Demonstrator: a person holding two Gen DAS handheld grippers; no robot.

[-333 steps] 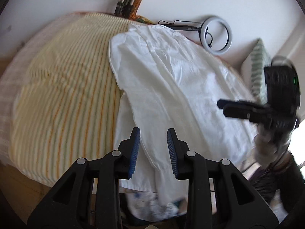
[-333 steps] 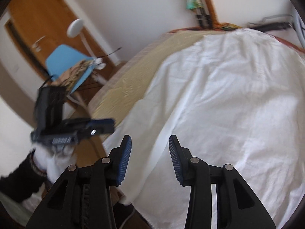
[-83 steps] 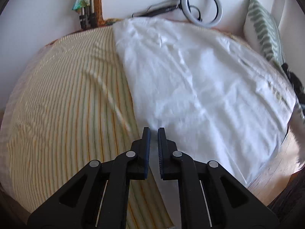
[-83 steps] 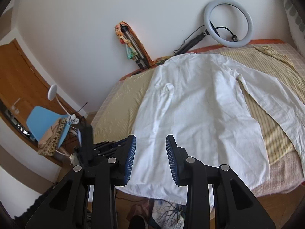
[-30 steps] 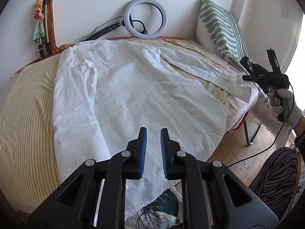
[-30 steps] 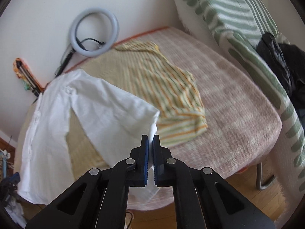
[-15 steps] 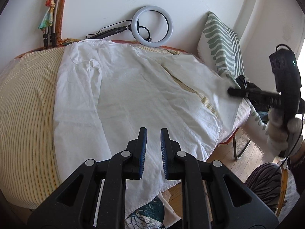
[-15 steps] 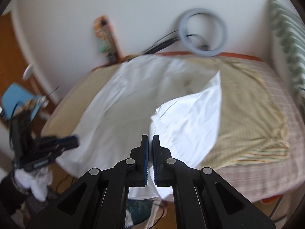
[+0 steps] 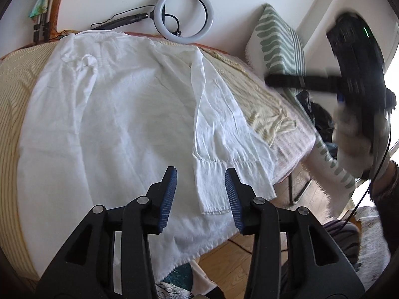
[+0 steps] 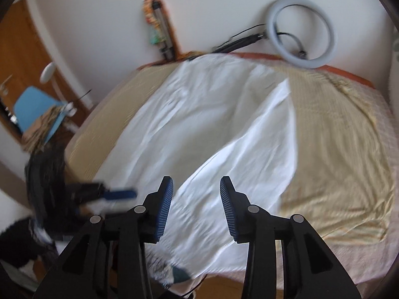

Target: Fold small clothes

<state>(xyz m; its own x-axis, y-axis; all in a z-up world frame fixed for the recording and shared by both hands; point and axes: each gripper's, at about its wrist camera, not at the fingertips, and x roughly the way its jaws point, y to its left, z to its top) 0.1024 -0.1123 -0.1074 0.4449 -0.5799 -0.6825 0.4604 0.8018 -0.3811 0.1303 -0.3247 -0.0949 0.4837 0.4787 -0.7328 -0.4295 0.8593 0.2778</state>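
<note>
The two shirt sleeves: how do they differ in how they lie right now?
The right-hand sleeve is folded in over the shirt body, running straight down to the hem with its cuff flat and open to view. The left-hand sleeve also lies on the body, but along its outer edge, and is bunched near the shoulder. Both are white and free of either gripper.

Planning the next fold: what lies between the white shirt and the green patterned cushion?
In the left wrist view, striped yellow bedding lies between white shirt and cushion.

Right tool (image 9: pixel 279 81) — motion-blurred; shirt (image 9: pixel 112 114) hem dips below bed edge.
</note>
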